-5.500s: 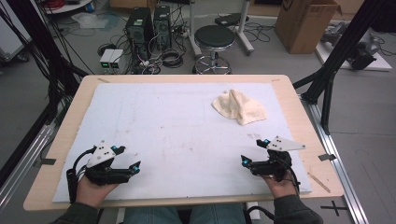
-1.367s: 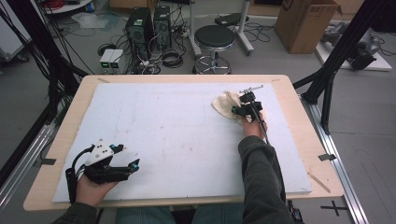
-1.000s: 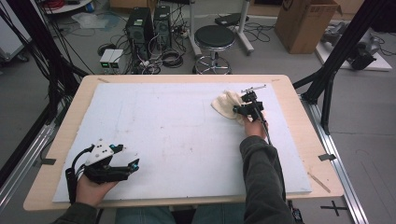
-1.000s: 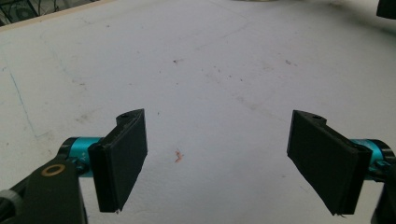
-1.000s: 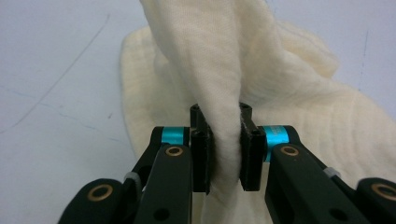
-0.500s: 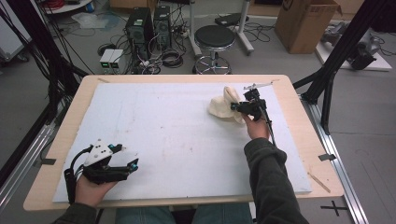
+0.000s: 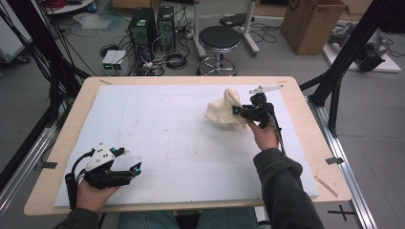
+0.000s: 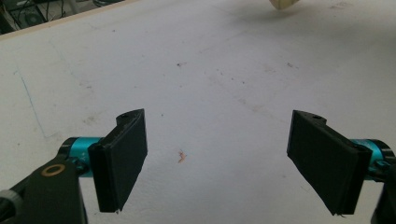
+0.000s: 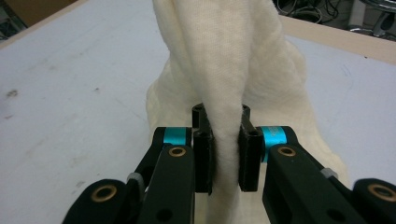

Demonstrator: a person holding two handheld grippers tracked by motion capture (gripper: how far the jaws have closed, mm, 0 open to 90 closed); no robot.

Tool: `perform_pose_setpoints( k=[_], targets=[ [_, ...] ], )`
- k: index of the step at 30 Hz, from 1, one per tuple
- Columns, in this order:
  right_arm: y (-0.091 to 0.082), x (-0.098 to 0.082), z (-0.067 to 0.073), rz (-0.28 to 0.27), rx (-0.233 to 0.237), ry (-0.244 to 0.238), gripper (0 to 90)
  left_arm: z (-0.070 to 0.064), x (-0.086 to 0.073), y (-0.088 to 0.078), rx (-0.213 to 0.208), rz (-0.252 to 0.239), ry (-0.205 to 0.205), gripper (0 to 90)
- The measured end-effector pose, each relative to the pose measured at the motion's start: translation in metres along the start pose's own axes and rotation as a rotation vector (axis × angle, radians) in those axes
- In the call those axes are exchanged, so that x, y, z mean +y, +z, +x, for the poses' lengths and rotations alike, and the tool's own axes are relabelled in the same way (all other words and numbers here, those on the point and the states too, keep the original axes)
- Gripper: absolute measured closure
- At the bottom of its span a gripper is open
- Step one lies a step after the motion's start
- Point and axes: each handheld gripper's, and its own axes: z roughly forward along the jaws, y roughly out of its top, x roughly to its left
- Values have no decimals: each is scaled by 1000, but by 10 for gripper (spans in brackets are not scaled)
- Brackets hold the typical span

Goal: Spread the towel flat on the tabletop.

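A cream cloth [image 7: 223, 110] hangs partly lifted off the white mat at the far right of the table. My right gripper [image 7: 237, 110] is shut on a fold of it. In the right gripper view that fold of the cloth [image 9: 219, 65] is pinched between the two black pads [image 9: 203, 154], and the rest bunches up beyond the right gripper [image 9: 227, 151]. My left gripper [image 7: 135, 168] rests near the front left edge, open, with nothing between its jaws. In the left gripper view the left gripper [image 8: 224, 163] faces bare mat, and a corner of the cloth [image 8: 284, 3] shows at the top.
The white mat [image 7: 157, 129] covers most of the wooden table [image 7: 305, 138]. A stool [image 7: 219, 40], computer cases, cables and a cardboard box [image 7: 313, 21] stand on the floor beyond the far edge. Black frame struts rise at both sides.
The right gripper has risen and shifted with the cloth, pulling it up off the mat into a tall bunch. The left gripper has stayed put.
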Motion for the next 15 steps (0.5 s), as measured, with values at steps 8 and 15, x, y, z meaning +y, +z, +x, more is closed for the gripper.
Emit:
perform_pose_setpoints(
  k=[8, 15],
  targets=[
    [-13, 0, 21, -39, 56, -6, 802, -1, 0, 0, 1, -6, -1, 206],
    [-14, 1, 45, -43, 112, -19, 802, -1, 0, 0, 0, -11, -3, 206]
  ],
)
